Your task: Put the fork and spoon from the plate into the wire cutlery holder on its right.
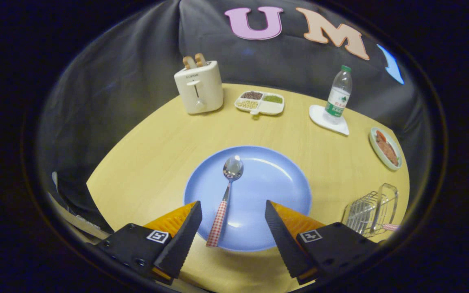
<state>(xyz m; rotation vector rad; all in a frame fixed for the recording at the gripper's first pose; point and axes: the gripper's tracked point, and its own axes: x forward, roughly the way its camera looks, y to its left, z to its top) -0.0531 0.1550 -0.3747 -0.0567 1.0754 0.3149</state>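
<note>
Near the left fingertip, the spoon (226, 191) lies on the blue plate (275, 183), its checked handle between the wide-open, empty hand-held gripper (232, 209) fingers; the wire cutlery holder (371, 209) stands right of the plate.

gripper (232, 209) | fingers spread wide apart | nothing between the pads | tips pointing forward, angled down
</note>
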